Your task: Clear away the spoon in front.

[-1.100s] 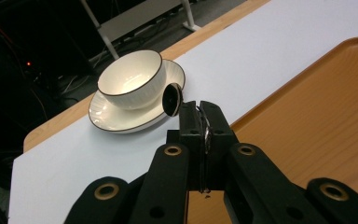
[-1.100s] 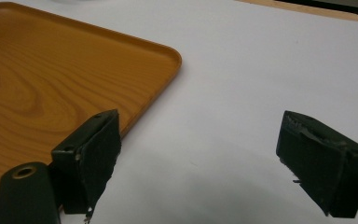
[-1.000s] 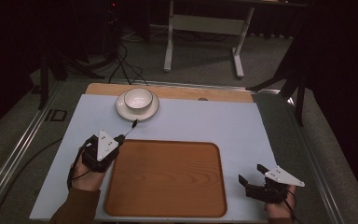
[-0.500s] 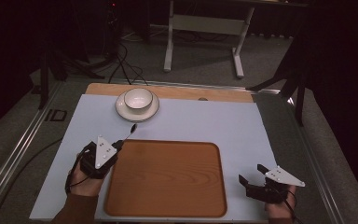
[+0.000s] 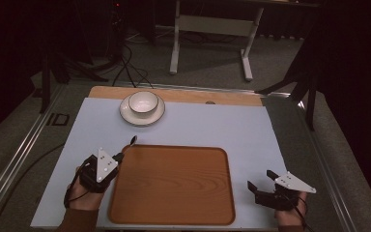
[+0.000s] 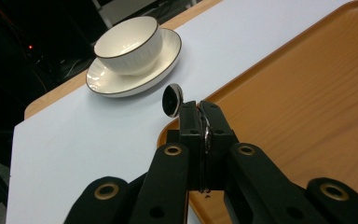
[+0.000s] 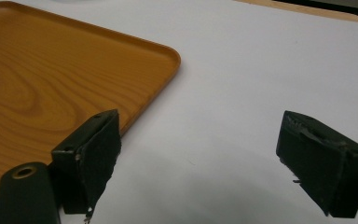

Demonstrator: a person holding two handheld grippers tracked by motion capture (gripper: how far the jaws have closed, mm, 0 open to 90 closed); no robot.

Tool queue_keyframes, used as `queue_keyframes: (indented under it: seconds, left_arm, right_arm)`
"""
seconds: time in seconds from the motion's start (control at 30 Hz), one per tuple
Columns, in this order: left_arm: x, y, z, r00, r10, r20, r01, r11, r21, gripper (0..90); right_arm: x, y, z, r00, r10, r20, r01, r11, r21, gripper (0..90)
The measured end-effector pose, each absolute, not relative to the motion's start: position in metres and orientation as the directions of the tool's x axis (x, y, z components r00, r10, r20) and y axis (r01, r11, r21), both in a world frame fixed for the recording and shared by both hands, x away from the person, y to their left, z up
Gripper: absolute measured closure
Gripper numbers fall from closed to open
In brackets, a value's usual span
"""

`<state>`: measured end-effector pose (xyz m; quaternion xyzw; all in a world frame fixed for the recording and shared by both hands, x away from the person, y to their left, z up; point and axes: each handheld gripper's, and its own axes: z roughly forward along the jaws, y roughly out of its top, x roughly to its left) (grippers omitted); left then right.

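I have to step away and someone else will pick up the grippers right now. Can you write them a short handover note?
Left gripper: fingers shut on a spoon, held over the near-left corner area of the wooden tray, its bowl end pointing toward the dishes.
Right gripper: fingers open, nothing between them, resting on the white mat right of the tray.
Things: white bowl sits on its saucer at the far edge of the mat; the tray holds nothing yet.
Done: spoon picked up.
Left: probably set the spoon down, then deal with bowl and saucer.
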<state>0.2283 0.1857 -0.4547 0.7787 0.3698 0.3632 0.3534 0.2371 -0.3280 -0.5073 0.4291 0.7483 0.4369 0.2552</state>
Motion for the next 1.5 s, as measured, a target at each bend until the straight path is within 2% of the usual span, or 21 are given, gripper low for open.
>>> queue_keyframes:
  seconds: [1.03, 1.27, 1.5]
  left_arm:
    - [0.217, 0.197, -0.477, 0.456, 0.851, 0.261, 0.385, -0.453, 0.804, 88.4]
    - [0.214, 0.192, -0.481, 0.45, 0.84, 0.303, 0.386, -0.489, 0.782, 88.0]
    - [0.212, 0.191, -0.486, 0.441, 0.846, 0.3, 0.395, -0.483, 0.782, 82.1]
  right_arm:
    - [0.237, -0.328, -0.508, -0.503, 0.864, -0.01, 0.42, 0.255, 0.871, 13.7]
    - [0.238, -0.328, -0.508, -0.502, 0.865, -0.011, 0.421, 0.255, 0.87, 13.7]
    - [0.237, -0.329, -0.508, -0.502, 0.865, -0.014, 0.418, 0.257, 0.872, 13.7]
